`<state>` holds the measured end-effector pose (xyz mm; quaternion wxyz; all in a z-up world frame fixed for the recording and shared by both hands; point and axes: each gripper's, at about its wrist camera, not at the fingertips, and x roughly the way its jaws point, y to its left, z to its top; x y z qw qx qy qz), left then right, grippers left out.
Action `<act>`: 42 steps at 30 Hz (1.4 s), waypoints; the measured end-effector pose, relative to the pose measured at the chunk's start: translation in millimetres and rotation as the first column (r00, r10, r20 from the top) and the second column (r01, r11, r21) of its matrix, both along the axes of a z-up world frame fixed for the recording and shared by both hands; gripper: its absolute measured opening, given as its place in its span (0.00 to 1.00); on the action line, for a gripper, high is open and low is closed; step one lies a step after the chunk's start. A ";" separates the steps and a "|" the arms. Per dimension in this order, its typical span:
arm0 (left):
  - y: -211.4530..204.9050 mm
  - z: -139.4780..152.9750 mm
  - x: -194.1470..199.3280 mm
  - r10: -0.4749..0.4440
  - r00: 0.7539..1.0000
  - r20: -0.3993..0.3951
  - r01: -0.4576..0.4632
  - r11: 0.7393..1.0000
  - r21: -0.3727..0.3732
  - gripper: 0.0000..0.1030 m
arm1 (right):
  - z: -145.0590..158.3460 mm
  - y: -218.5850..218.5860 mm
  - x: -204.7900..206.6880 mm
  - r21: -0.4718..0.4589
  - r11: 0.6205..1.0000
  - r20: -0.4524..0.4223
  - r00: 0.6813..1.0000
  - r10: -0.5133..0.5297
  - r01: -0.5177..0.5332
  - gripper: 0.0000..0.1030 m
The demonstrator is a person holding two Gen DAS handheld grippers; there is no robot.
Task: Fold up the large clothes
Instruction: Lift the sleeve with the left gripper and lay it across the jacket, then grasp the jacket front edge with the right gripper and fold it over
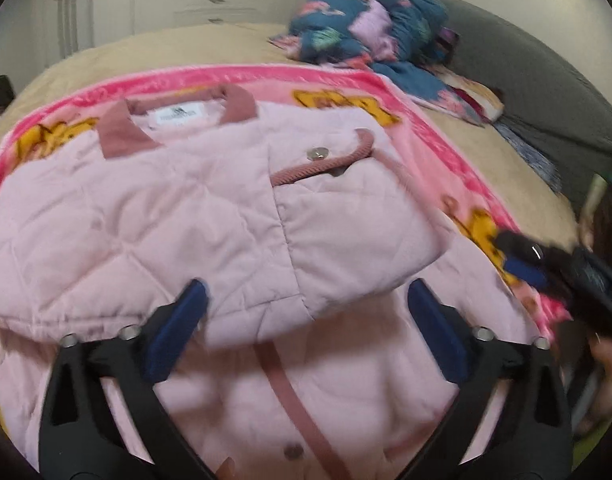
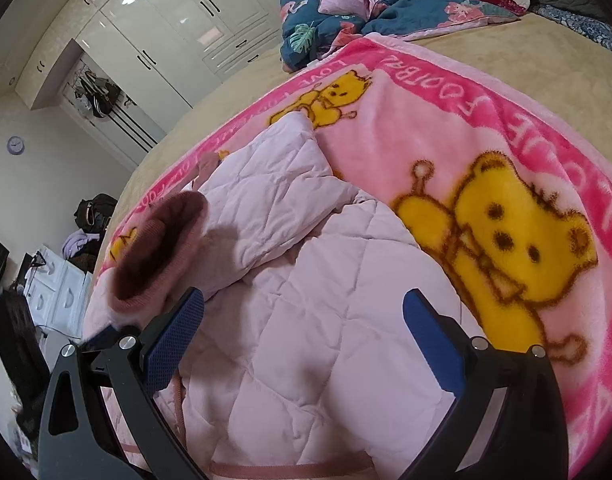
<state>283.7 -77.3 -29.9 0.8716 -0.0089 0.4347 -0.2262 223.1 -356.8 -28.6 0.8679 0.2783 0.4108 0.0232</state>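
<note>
A pale pink quilted jacket (image 1: 185,208) with a dusty-rose collar and trim lies on a pink bear-print blanket (image 1: 338,80) on the bed, one part folded over the body. My left gripper (image 1: 306,304) hovers open just above the folded edge, nothing between its blue pads. In the right wrist view the same jacket (image 2: 314,312) shows a sleeve with a dark rose cuff (image 2: 161,248) raised at the left. My right gripper (image 2: 303,312) is open over the quilted fabric, holding nothing. The right gripper (image 1: 554,264) also appears blurred at the left view's right edge.
The blanket (image 2: 486,128) covers a beige bedspread (image 2: 466,44). A heap of blue floral bedding (image 1: 370,28) lies near the dark grey headboard (image 1: 526,80). White wardrobes (image 2: 157,28) and a white drawer unit (image 2: 57,292) stand beyond the bed. A person's hand shows at right (image 1: 610,376).
</note>
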 end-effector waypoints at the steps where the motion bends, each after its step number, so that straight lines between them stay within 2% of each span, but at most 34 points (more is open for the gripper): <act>1: 2.6 -0.7 -4.6 -0.021 1.000 -0.013 0.021 1.000 -0.008 0.91 | 0.3 1.6 0.9 -0.001 1.000 0.000 1.000 0.002 -0.002 0.96; 3: 11.1 0.5 -11.0 -0.036 0.999 -0.020 0.036 0.999 -0.007 0.91 | 0.3 7.6 3.8 0.010 1.000 -0.001 1.000 0.020 -0.020 0.96; 5: 26.7 5.2 -13.1 -0.002 1.000 -0.017 0.002 1.000 0.008 0.91 | 0.6 15.5 7.3 0.019 0.999 0.002 0.999 0.047 -0.047 0.96; 7: 48.6 13.2 -10.3 0.055 0.998 -0.012 -0.055 0.998 -0.007 0.91 | -0.2 28.6 11.8 0.030 0.996 0.003 0.996 0.089 -0.090 0.96; 10: 82.8 26.4 -4.5 0.158 0.987 0.004 -0.158 0.987 -0.040 0.91 | -8.0 50.7 22.3 0.122 0.977 0.001 0.985 0.175 -0.174 0.96; 16: 150.0 43.4 4.9 0.347 0.938 -0.001 -0.345 0.930 -0.125 0.91 | -28.3 80.3 43.1 0.213 0.952 -0.050 0.971 0.235 -0.220 0.95; 17: 159.8 44.3 5.8 0.375 0.927 -0.005 -0.372 0.918 -0.137 0.91 | -33.9 83.2 46.2 0.227 0.950 -0.070 0.970 0.233 -0.212 0.93; 18: 168.2 44.9 6.2 0.398 0.917 -0.009 -0.395 0.907 -0.145 0.91 | -37.2 86.5 48.5 0.222 0.952 -0.077 0.969 0.234 -0.212 0.85; 21: 190.8 43.3 5.7 0.460 0.887 -0.031 -0.458 0.871 -0.176 0.91 | -38.9 96.2 52.1 0.182 0.953 -0.079 0.963 0.259 -0.242 0.54; 23: 201.4 40.5 5.0 0.481 0.875 -0.048 -0.480 0.853 -0.206 0.91 | -35.5 103.6 52.5 0.134 0.953 -0.072 0.956 0.284 -0.273 0.43; 25: 207.6 37.6 3.7 0.496 0.867 -0.055 -0.495 0.840 -0.225 0.91 | -25.7 112.5 50.7 0.066 0.945 -0.040 0.946 0.323 -0.320 0.25; 30: 212.4 32.1 -1.5 0.505 0.861 -0.065 -0.505 0.829 -0.241 0.91 | 19.2 130.9 47.3 -0.124 0.915 0.111 0.911 0.396 -0.383 0.17; 32: 212.6 31.6 -1.0 0.501 0.863 -0.067 -0.502 0.830 -0.243 0.91 | 47.3 134.6 54.6 -0.193 0.895 0.174 0.883 0.435 -0.403 0.17; 37: 214.1 33.9 0.6 0.505 0.861 -0.063 -0.502 0.824 -0.263 0.91 | 104.1 127.5 73.6 -0.355 0.849 0.265 0.828 0.494 -0.392 0.17; 40: 211.7 33.2 2.0 0.501 0.863 -0.065 -0.499 0.826 -0.261 0.91 | 112.7 120.5 91.1 -0.416 0.822 0.272 0.809 0.521 -0.389 0.16; 42: 208.2 31.8 2.6 0.496 0.866 -0.068 -0.496 0.831 -0.253 0.91 | 102.5 113.8 105.1 -0.410 0.823 0.251 0.818 0.517 -0.394 0.16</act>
